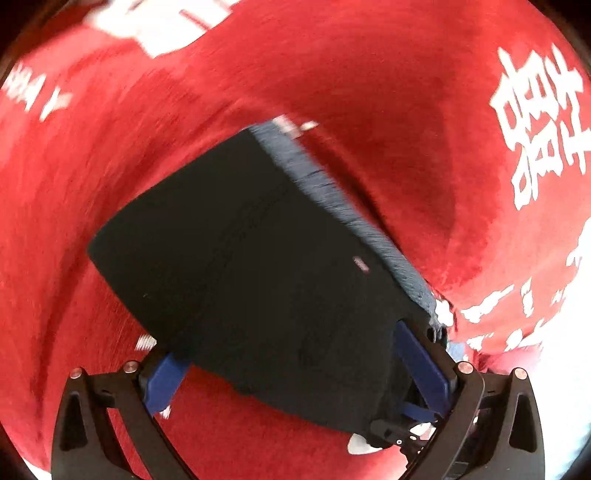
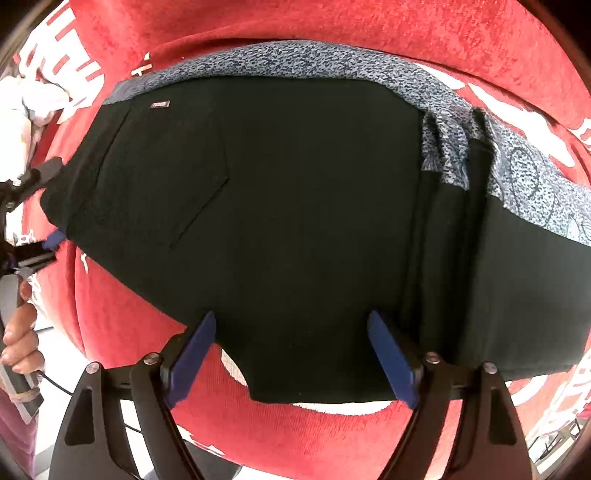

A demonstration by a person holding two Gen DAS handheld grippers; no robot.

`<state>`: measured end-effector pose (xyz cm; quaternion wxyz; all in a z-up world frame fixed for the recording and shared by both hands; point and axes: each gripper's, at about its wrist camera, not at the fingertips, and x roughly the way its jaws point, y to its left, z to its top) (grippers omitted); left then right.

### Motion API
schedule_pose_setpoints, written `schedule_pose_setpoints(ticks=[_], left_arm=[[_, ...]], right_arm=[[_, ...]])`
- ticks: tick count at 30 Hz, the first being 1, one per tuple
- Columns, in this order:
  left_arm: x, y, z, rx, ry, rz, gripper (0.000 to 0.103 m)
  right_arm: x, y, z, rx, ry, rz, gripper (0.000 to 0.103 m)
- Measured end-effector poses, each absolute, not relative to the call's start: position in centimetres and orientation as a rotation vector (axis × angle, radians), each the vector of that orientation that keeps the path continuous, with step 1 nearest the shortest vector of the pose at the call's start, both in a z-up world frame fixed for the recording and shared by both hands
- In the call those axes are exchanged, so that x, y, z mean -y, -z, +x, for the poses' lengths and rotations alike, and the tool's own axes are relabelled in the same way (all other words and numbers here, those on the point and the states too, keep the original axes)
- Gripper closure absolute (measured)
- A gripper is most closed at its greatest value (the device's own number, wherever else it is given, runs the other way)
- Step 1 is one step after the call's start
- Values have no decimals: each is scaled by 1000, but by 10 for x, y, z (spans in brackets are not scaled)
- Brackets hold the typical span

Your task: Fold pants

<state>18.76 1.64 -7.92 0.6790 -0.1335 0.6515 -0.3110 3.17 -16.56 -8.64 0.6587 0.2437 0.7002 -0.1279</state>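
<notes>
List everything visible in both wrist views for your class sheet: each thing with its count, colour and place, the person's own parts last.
pants: one, black, folded on the red cloth
patterned band: one, blue-grey, along the pants' far edge
small label: one, pale, near the band at left
cloth: one, red with white lettering, under the pants
left gripper: one, black with blue pads, open, a pants edge lying between the pads
right gripper: one, black with blue pads, open above the pants' near edge
hand: one, on a handle at far left
</notes>
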Motion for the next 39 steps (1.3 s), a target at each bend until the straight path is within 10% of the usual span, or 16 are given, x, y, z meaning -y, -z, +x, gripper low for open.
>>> schedule_pose_setpoints(ticks=[4, 12, 20, 36, 39], left_arm=[[-4, 102, 196, -1521, 584, -214, 1], [19, 78, 181, -1318, 475, 159, 48], [62, 63, 108, -873, 526, 782, 50], [72, 53, 90, -792, 544, 824, 50], [79, 39, 79, -769, 593, 801, 50]], right_arm=[[163, 86, 31, -1583, 280, 539, 15], [180, 56, 48, -1567, 234, 593, 15], [191, 8, 148, -1477, 16, 637, 15], [60, 92, 292, -1908, -306, 485, 17], [78, 96, 280, -1880, -268, 556, 86]])
